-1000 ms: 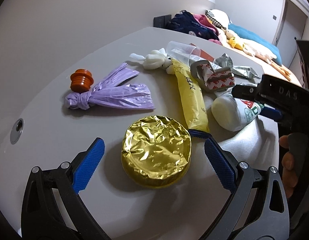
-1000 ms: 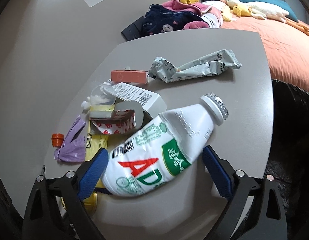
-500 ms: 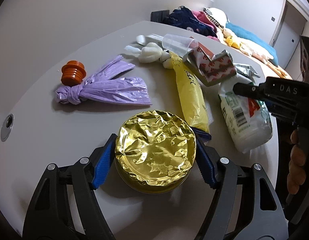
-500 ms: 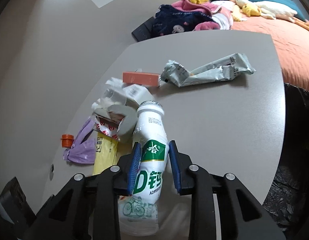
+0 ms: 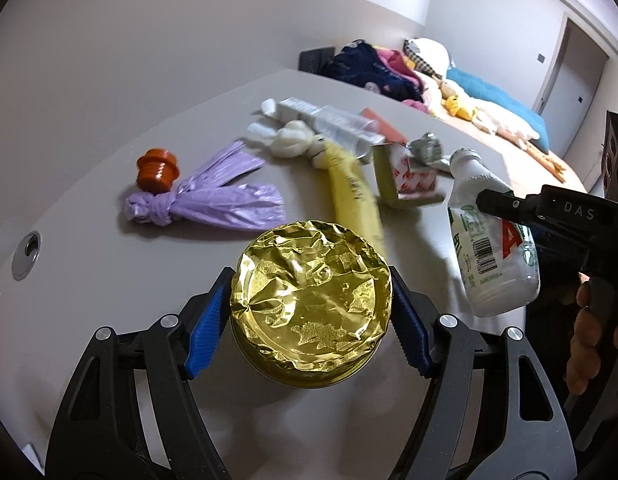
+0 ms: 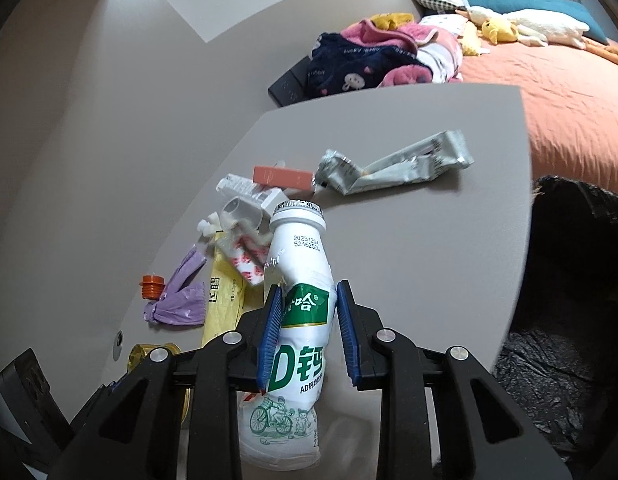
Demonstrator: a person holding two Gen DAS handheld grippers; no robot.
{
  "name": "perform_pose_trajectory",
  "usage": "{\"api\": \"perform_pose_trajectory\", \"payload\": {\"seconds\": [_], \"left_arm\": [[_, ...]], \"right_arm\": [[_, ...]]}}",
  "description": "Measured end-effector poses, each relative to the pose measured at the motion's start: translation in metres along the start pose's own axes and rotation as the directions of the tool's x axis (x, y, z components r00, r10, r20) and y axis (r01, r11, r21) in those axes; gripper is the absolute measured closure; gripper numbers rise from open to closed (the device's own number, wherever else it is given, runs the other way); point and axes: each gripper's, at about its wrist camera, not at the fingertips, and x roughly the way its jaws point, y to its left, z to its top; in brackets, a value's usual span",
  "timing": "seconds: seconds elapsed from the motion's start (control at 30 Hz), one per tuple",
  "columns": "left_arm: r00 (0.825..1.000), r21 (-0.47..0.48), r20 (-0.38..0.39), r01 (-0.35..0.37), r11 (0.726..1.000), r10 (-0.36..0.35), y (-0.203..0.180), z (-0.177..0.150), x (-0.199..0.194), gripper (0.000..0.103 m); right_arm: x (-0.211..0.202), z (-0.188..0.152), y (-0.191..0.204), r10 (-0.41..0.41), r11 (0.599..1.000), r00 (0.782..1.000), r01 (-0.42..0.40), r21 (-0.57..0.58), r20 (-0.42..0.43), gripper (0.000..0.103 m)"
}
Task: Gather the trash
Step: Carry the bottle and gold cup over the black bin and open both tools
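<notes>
Gripping two pieces at once: your left gripper [image 5: 309, 304] is clamped on the gold foil tub [image 5: 311, 300] at the near edge of the bench [image 6: 409, 240], blue pads pressed against both its sides. Your right gripper [image 6: 307, 332] is pinched narrow on the white drink bottle [image 6: 297, 320], squeezing its waist so the plastic dents; the bottle's neck points up and away, and it looks clear of the bench. Both sets of jaws have just been closing, each with its item between them.

Step in hand: pick-up finished, carry to come. A black trash bag [image 6: 569, 280] gapes just off the right edge of the bench, so the next move likely calls for swinging both loads right and opening over it. Watch the tub, since its foil looks slippery.

Left on the bench: knotted purple bag [image 5: 205, 204], orange cap [image 5: 156, 170], yellow wrapper [image 5: 355, 200], silver wrapper [image 6: 397, 168] at the far side, plus a cluster of small cartons in the middle.
</notes>
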Motion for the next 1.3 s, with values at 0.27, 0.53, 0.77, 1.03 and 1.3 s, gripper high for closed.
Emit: {"api": "perform_pose_trajectory", "payload": {"seconds": [0.27,0.53,0.77,1.03,1.3], "left_arm": [[0.999,0.041,0.026,0.045,0.998,-0.046,-0.036,0.006,-0.010,0.032],[0.994,0.079,0.032,0.105,0.991,-0.107,-0.077,0.008,-0.015,0.032],[0.987,0.137,0.023,0.156,0.978,-0.161,-0.117,0.010,-0.015,0.032],[0.975,0.195,-0.001,0.217,0.956,-0.221,-0.165,0.009,-0.010,0.032],[0.961,0.257,-0.040,0.275,0.927,-0.274,-0.210,0.007,-0.004,0.032]], "right_arm": [[-0.041,0.002,-0.014,-0.020,1.000,0.999,0.020,-0.016,0.048,0.073],[-0.075,0.002,-0.038,-0.059,0.998,0.994,0.060,-0.014,0.096,0.073],[-0.103,0.004,-0.064,-0.098,0.995,0.985,0.098,0.011,0.141,0.073],[-0.131,0.006,-0.096,-0.149,0.989,0.973,0.143,0.043,0.176,0.073],[-0.157,0.007,-0.128,-0.208,0.978,0.958,0.197,0.073,0.198,0.073]]}}
